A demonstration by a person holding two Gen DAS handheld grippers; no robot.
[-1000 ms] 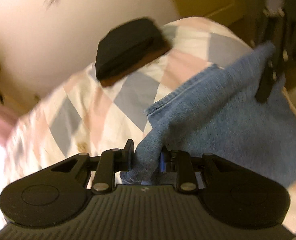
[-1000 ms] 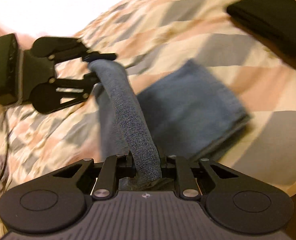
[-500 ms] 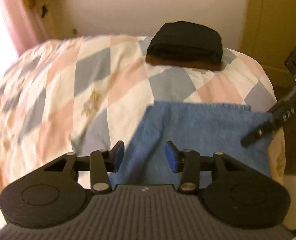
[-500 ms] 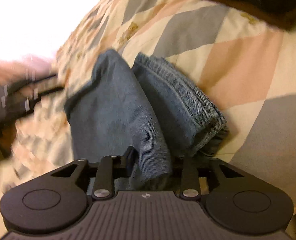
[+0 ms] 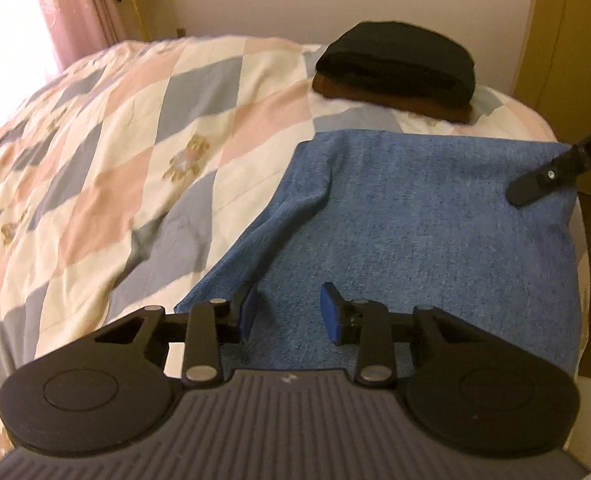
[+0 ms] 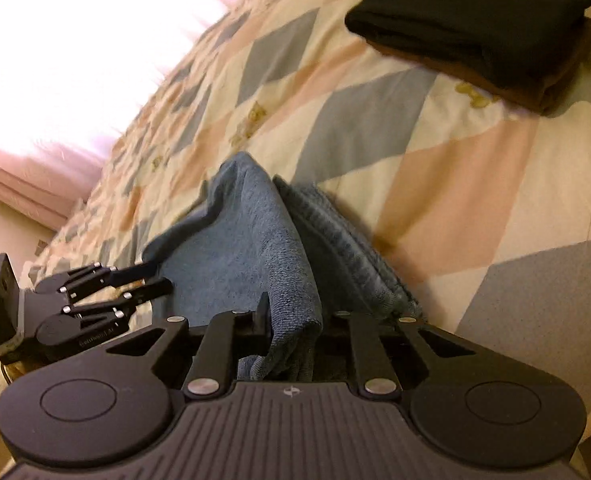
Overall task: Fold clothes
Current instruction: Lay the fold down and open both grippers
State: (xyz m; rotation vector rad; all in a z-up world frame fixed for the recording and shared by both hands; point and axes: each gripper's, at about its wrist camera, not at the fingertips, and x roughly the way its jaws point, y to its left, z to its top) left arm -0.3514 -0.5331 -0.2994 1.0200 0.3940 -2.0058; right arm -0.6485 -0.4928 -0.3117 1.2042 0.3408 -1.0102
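Note:
Folded blue denim jeans (image 5: 435,220) lie on the checked quilt (image 5: 135,140). My left gripper (image 5: 289,312) hovers just over their near left corner. Its jaws are closing, but the blue pads still stand apart and pinch nothing. In the right wrist view, my right gripper (image 6: 295,312) is closing on a raised fold of the jeans (image 6: 235,248), and the cloth is pinched between its fingers. My left gripper (image 6: 161,276) shows there at the far left, against the denim's edge. One of the right gripper's fingers (image 5: 535,184) rests on the jeans' far right corner.
A folded black garment (image 5: 395,68) sits on a brown one at the far end of the bed (image 6: 475,20). A pink curtain (image 5: 83,12) and a bright window are to the left. A wall stands behind, and the bed edge drops off to the right.
My left gripper let go of the denim, rolled upright and now sits low over the flattened jeans. My right gripper moved along with its fold, opened briefly and closed on it again.

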